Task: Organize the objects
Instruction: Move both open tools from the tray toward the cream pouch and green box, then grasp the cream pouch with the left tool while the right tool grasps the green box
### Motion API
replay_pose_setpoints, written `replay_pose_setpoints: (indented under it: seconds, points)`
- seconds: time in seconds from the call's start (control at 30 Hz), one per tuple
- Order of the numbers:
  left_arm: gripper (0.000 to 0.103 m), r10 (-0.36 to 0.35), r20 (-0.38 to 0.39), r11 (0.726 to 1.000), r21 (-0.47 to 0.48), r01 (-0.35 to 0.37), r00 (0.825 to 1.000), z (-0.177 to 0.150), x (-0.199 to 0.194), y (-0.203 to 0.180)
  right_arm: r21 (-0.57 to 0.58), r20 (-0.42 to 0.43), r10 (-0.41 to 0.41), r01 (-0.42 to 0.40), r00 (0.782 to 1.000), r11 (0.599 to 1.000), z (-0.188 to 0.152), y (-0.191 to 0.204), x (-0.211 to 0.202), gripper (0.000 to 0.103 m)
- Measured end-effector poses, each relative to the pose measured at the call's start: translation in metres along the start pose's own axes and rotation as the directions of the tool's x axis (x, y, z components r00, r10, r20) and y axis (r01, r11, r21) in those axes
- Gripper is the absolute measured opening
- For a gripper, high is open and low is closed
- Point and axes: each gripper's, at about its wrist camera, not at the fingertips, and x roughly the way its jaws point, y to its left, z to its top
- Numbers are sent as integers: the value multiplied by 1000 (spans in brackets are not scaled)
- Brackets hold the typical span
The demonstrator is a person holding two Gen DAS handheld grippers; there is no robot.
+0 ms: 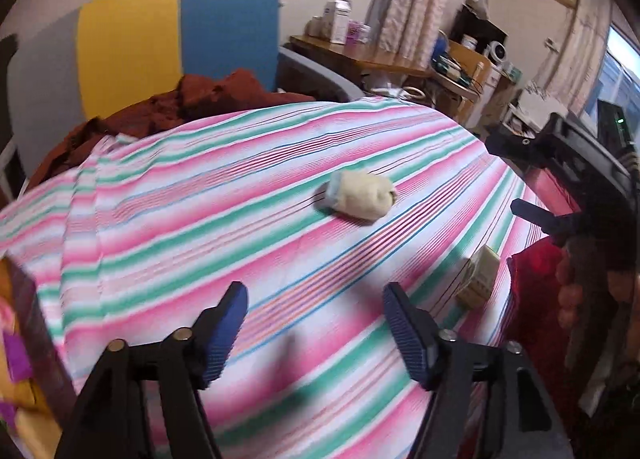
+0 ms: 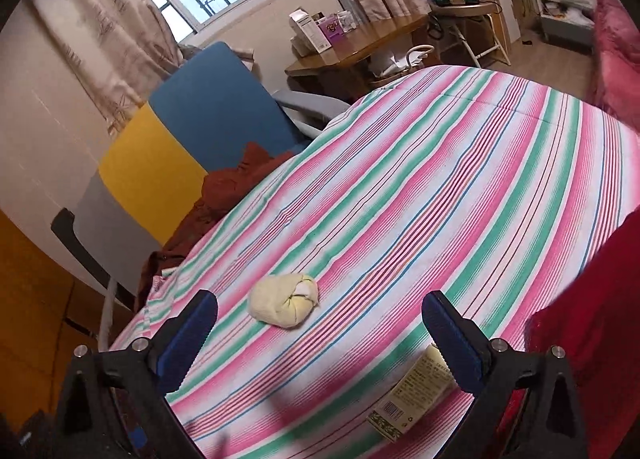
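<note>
A rolled pale-yellow sock ball [image 1: 360, 199] [image 2: 284, 299] lies on the pink, green and white striped bed cover [image 1: 200, 199] [image 2: 440, 179]. A small cream box with a barcode [image 1: 478, 277] [image 2: 412, 399] lies flat near the cover's right edge. My left gripper [image 1: 315, 293] hovers open over bare cover, short of the sock ball, with nothing between its blue pads. My right gripper [image 2: 320, 301] is open wide and empty. The sock ball sits just beyond its left finger and the box lies under its right finger [image 2: 452, 339].
A rust-brown blanket [image 1: 180, 103] [image 2: 240, 179] is bunched at the yellow and blue headboard [image 1: 180, 31] [image 2: 192, 131]. Red fabric [image 1: 536, 299] [image 2: 592, 319] borders the cover on the right. A wooden desk [image 2: 360, 51] with boxes stands beyond the bed.
</note>
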Motion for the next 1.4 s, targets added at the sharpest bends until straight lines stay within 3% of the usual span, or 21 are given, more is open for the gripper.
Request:
replay_pose_setpoints:
  seconds: [0.33, 0.5, 0.8, 0.87, 0.9, 1.0, 1.07, 1.17, 1.4]
  points:
    - [86, -69, -24, 994, 86, 71, 997, 57, 58, -24, 29, 10, 40, -40, 999, 999, 1, -4, -2, 103]
    - [103, -61, -40, 984, 167, 66, 997, 78, 88, -41, 24, -1, 46, -46, 999, 999, 1, -4, 1, 103]
    - [103, 11, -134, 985, 175, 13, 991, 90, 149, -40, 34, 2, 49, -49, 999, 998, -1, -4, 2, 103]
    - [98, -15, -156, 989, 143, 38, 988, 88, 157, -35, 26, -2, 44, -44, 999, 999, 0, -3, 3, 103]
    - [88, -67, -175, 991, 101, 86, 982, 87, 159, -30, 23, -3, 42, -42, 999, 999, 0, -2, 3, 103]
    - [67, -138, -179, 988, 42, 148, 974, 81, 153, -24, 16, -4, 36, -36, 999, 999, 0, -2, 3, 103]
    - [65, -85, -148, 989, 105, 101, 985, 73, 139, -30, 19, -5, 33, -33, 999, 999, 0, -3, 4, 103]
    - [65, -71, -124, 987, 132, 88, 990, 55, 117, -24, 16, -10, 32, -32, 999, 999, 0, -3, 5, 103]
    - [64, -24, -111, 1000, 15, 25, 994, 0, 52, 14, 25, -17, 36, -35, 999, 999, 1, -6, 6, 103]
